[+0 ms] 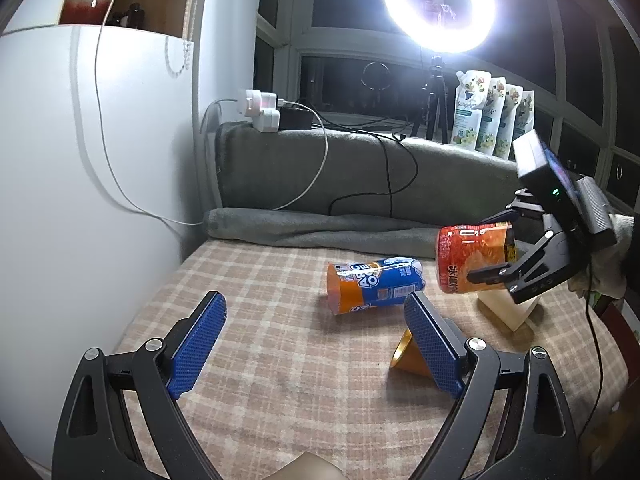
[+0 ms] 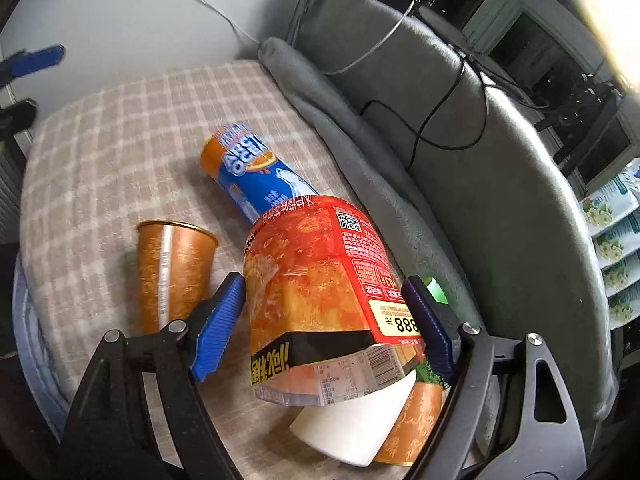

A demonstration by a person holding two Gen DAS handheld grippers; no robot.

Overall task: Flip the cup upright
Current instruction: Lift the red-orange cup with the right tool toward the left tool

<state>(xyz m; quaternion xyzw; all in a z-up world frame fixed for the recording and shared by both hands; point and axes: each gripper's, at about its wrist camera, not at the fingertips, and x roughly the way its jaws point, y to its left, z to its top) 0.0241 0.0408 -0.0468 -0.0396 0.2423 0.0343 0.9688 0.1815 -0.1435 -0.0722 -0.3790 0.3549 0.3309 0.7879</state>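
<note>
My right gripper (image 2: pixel 324 316) is shut on a red-orange printed cup (image 2: pixel 320 280) and holds it tilted above the checked cloth; it also shows in the left wrist view (image 1: pixel 476 256), lying sideways in the air. A blue and orange cup (image 1: pixel 374 286) lies on its side mid-table, also in the right wrist view (image 2: pixel 256 176). My left gripper (image 1: pixel 316 340) is open and empty, low over the cloth. A gold cup (image 1: pixel 408 356) sits by its right finger, partly hidden; it shows mouth-up in the right wrist view (image 2: pixel 172 272).
A white cup (image 2: pixel 356 424) and another gold cup (image 2: pixel 416 424) lie under my right gripper. A grey blanket (image 1: pixel 360 184) lines the table's back edge, with cables and a power strip (image 1: pixel 264 112). A ring light (image 1: pixel 438 4) and refill pouches (image 1: pixel 492 116) stand behind. A white wall (image 1: pixel 80 200) is at the left.
</note>
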